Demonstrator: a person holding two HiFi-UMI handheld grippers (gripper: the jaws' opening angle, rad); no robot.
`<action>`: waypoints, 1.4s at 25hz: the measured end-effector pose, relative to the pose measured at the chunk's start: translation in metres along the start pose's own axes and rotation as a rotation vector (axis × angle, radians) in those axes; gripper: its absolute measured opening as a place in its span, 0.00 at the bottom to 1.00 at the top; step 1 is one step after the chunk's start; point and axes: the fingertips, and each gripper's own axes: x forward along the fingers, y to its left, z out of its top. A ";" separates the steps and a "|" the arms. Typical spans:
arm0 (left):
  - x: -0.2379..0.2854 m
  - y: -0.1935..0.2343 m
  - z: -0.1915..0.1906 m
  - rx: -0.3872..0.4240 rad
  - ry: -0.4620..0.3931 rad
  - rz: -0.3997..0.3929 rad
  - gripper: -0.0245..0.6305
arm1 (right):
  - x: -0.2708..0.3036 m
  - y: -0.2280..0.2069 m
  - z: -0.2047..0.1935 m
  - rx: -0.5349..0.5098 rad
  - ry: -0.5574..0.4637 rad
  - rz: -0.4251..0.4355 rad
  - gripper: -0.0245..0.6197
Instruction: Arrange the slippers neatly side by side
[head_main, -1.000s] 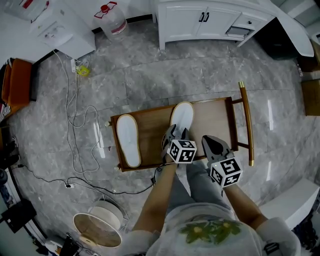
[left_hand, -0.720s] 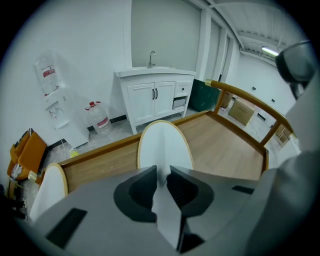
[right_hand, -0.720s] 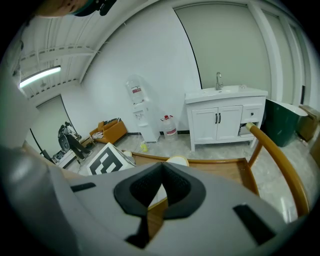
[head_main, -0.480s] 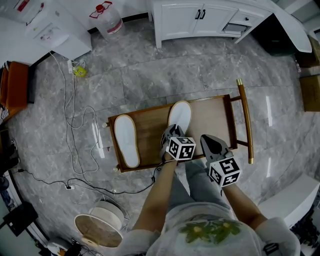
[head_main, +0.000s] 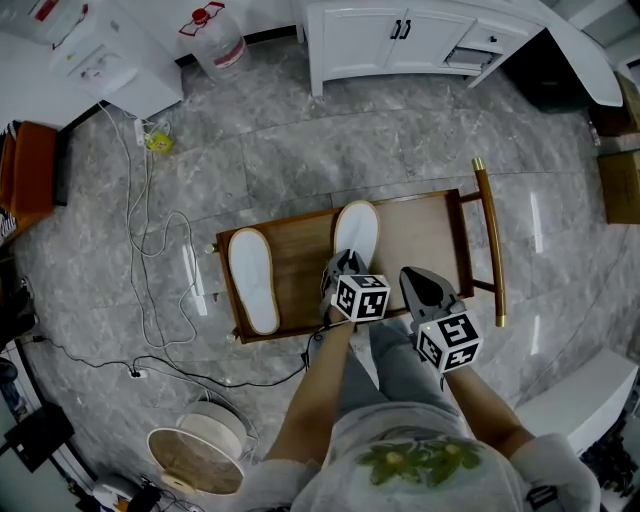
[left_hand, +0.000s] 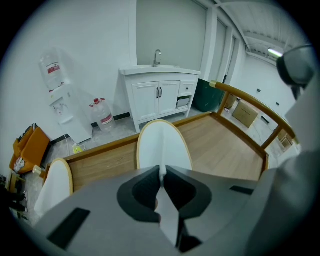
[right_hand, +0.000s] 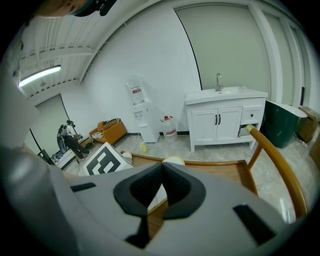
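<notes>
Left gripper view shows the left tongs (left_hand: 161, 172), just closed, pinching the heel of one white slipper (left_hand: 162, 142) on the tabletop (head_main: 420, 240). Right tongs (right_hand: 161, 177) are shut and empty. Next job, I think: slide it beside the other slipper (head_main: 253, 280).

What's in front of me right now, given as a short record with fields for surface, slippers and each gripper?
surface: wooden cart tray on grey floor
slippers: two white, apart; left slipper at tray's left end, middle slipper mid-tray
left gripper: jaws have just been closing, now pinching middle slipper's near edge
right gripper: shut, empty
</notes>
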 end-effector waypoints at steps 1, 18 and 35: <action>-0.001 0.001 0.000 -0.008 -0.001 0.000 0.09 | 0.001 0.001 0.000 -0.002 0.001 0.001 0.05; -0.037 0.042 -0.008 -0.109 -0.033 0.039 0.09 | 0.004 0.023 0.011 -0.041 -0.006 0.037 0.05; -0.067 0.091 -0.040 -0.239 -0.020 0.091 0.09 | 0.009 0.057 0.019 -0.085 -0.002 0.105 0.05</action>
